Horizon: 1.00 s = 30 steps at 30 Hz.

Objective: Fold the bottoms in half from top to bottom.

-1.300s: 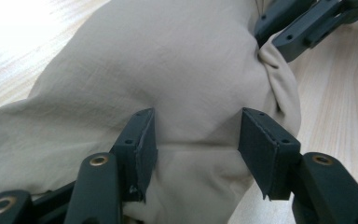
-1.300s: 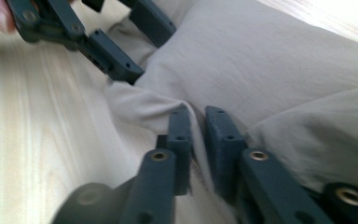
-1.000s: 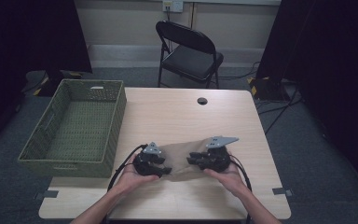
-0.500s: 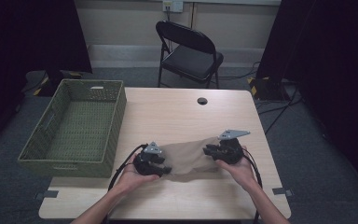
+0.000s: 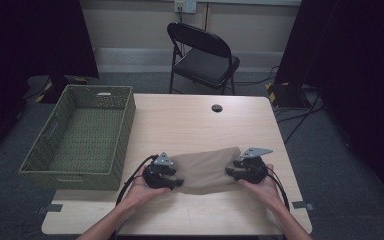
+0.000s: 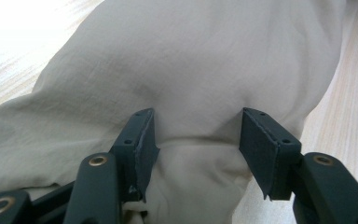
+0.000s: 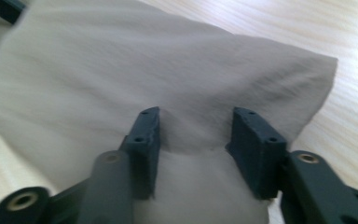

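Note:
A beige cloth [image 5: 205,170] lies near the front edge of the wooden table [image 5: 190,120], pulled out flat between my two grippers. My left gripper [image 5: 174,181] holds its left end, and in the left gripper view a bunched fold of the cloth [image 6: 191,60] fills the gap between the jaws of that gripper [image 6: 196,140]. At the right end, my right gripper [image 5: 231,173] grips the other side. In the right gripper view the cloth [image 7: 121,60] is likewise pinched between the jaws of that gripper [image 7: 196,140]. A hand holds each gripper.
A green woven basket [image 5: 126,125] stands empty on the table's left side. A round black cable hole [image 5: 217,108] sits near the far edge. A black folding chair [image 5: 200,55] stands behind the table. Bare tabletop lies beyond the cloth.
My right gripper has moved to the right with its end of the cloth, and the cloth now lies wider and flatter. The left gripper has stayed in place.

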Motion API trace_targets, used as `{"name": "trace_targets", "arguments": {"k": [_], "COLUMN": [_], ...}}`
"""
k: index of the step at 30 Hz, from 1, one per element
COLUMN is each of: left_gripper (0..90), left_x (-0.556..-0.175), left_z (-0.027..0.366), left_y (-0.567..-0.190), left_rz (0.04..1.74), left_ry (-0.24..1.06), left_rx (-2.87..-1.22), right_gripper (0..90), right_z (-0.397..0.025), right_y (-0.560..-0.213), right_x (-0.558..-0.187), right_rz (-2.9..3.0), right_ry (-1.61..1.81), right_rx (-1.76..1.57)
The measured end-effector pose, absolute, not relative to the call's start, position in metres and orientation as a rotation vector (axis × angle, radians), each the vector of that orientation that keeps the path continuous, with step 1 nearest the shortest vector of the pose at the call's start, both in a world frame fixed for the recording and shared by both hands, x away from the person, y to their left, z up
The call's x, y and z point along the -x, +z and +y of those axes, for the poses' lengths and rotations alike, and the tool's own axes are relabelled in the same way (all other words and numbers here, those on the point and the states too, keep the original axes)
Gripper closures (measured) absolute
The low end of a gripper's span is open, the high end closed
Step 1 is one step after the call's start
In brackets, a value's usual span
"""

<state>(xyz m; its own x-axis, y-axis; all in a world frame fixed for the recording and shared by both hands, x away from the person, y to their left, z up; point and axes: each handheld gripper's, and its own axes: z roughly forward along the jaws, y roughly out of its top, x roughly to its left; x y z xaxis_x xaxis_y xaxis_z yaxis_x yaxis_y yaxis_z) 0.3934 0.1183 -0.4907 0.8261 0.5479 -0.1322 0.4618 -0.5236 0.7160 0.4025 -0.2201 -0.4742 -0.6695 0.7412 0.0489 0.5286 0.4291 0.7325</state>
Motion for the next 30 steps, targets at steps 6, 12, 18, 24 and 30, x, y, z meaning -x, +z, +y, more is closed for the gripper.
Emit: {"name": "trace_targets", "arguments": {"k": [6,12,18,24,30], "left_gripper": [44.6,41.3,45.0,41.4,40.3], "left_x": [-0.392,-0.394,-0.401,-0.405,-0.405], "left_z": [0.12,0.127,0.138,0.134,0.126], "left_y": [-0.49,-0.483,-0.468,-0.476,-0.489], "left_rz": [0.734,0.742,0.783,0.796,0.778], "left_ry": [0.145,0.112,0.168,0.187,0.164], "left_rx": [-2.216,-2.186,-2.055,-2.112,-2.175], "right_gripper": [49.5,37.6,30.0,23.3,21.6], "right_z": [-0.218,-0.219,-0.219,-0.2,-0.192], "right_y": [-0.483,-0.479,-0.464,-0.467,-0.481], "right_x": [-0.396,-0.398,-0.398,-0.4,-0.404], "right_rz": [2.393,2.392,2.319,2.323,2.339], "right_ry": [1.036,1.041,1.141,1.145,1.051], "right_rx": [-1.031,-1.117,-1.164,-1.187,-1.18]}}
